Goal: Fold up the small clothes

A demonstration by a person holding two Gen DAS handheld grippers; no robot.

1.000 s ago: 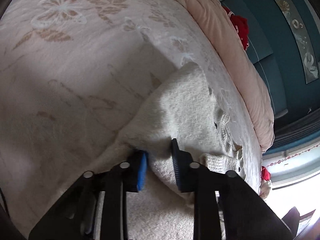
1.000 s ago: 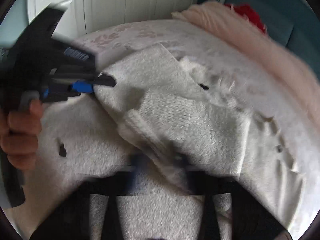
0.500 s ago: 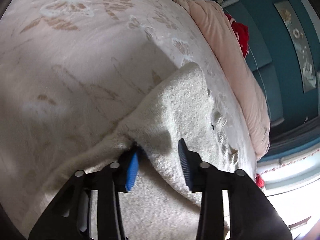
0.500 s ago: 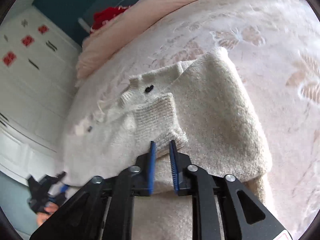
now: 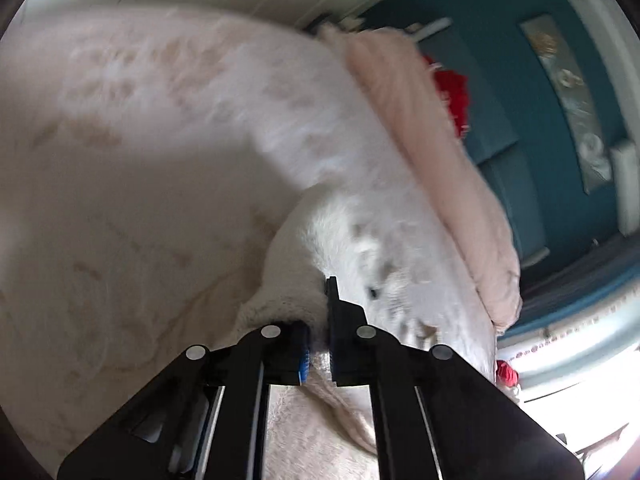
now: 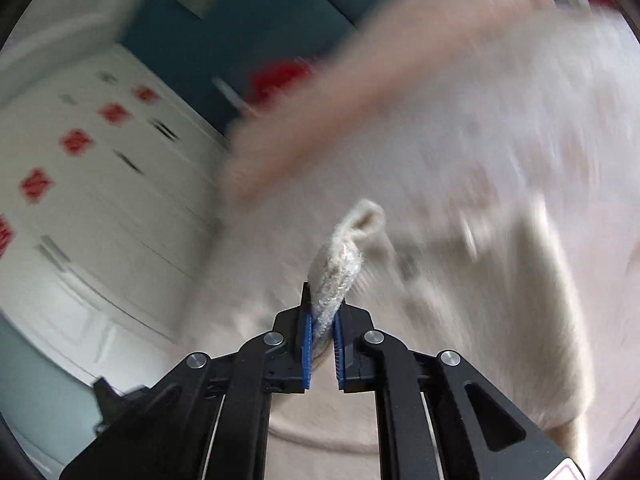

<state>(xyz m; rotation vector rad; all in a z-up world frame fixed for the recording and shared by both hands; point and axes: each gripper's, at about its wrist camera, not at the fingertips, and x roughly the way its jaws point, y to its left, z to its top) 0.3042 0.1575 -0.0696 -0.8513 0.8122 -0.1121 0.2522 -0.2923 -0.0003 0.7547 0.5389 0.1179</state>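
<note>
A cream knitted sweater [image 5: 288,284] lies on the bed. In the left wrist view my left gripper [image 5: 318,320] has its jaws closing tight on a fold at the sweater's near edge, and the fabric bunches between the blue pads. The right wrist view is blurred by motion. There my right gripper [image 6: 322,320] has its jaws closing on the sweater's ribbed cuff [image 6: 340,264], which sticks up between the pads above the sweater's body [image 6: 500,300].
A pale floral bedspread [image 5: 140,200] covers the bed. A rolled pink blanket [image 5: 420,140] and a red item [image 5: 452,96] lie along its far side by the teal wall. White cupboard doors [image 6: 100,220] stand beyond the bed.
The left jaws spread, then closed on the sweater's edge and rose a little. The right gripper swung across the sweater, rolled over, and pinched the ribbed cuff, which now stands lifted.
</note>
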